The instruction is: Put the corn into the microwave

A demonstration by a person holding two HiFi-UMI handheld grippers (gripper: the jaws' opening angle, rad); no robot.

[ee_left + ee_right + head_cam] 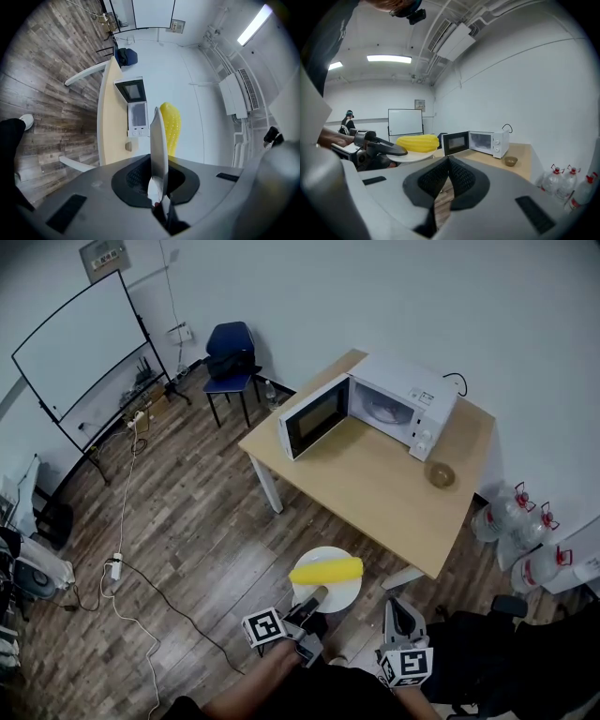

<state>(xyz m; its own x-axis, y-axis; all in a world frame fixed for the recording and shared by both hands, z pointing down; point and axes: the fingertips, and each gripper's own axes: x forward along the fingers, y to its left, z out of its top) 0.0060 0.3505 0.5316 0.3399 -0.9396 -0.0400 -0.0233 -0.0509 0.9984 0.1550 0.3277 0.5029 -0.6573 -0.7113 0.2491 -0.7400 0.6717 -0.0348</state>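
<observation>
Corn (326, 570) flat on plate (345, 595), long axis left to right.

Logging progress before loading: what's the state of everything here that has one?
microwave: door open
corn: lying on the plate
plate: held up by its rim
left gripper: shut on the plate
right gripper: shut, empty
bowl: upright on the table

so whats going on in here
A person is working with tongs in each hand. The left tongs are clamped on the rim of a white plate that carries a corn cob, held in the air short of the table. The right tongs are shut and empty. The microwave stands on the table with its door open; the corn is not yet inside.
</observation>
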